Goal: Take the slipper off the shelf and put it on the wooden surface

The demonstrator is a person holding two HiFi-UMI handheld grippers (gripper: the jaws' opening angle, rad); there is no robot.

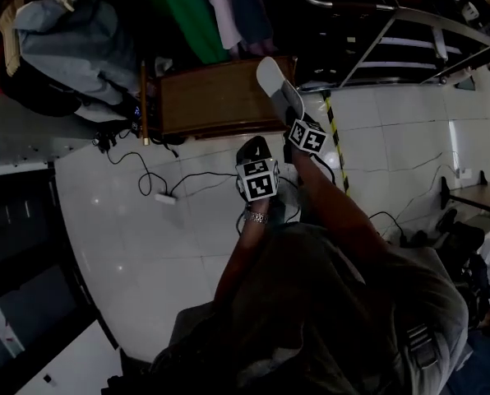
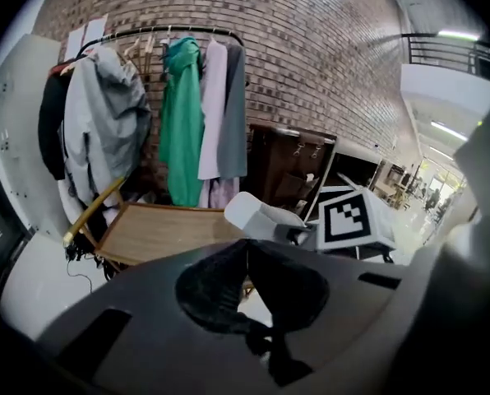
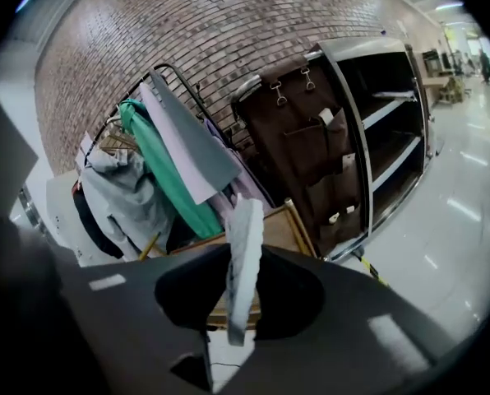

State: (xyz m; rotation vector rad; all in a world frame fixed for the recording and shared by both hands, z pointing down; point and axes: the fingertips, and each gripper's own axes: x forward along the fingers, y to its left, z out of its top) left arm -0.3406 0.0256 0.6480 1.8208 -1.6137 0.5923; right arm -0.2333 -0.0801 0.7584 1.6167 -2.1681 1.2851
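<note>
In the right gripper view a pale grey slipper stands edge-on between my right gripper's pads, which are shut on it. The head view shows that slipper sticking out past the right gripper, over the right end of the wooden surface. My left gripper hangs just below and to the left of it, above the white floor. In the left gripper view its black pads meet with nothing between them; ahead lie the slipper and the wooden surface.
A clothes rack with a green garment and grey jackets stands behind the wooden surface against a brick wall. A dark metal shelf unit is to the right. Cables and a power strip lie on the white floor.
</note>
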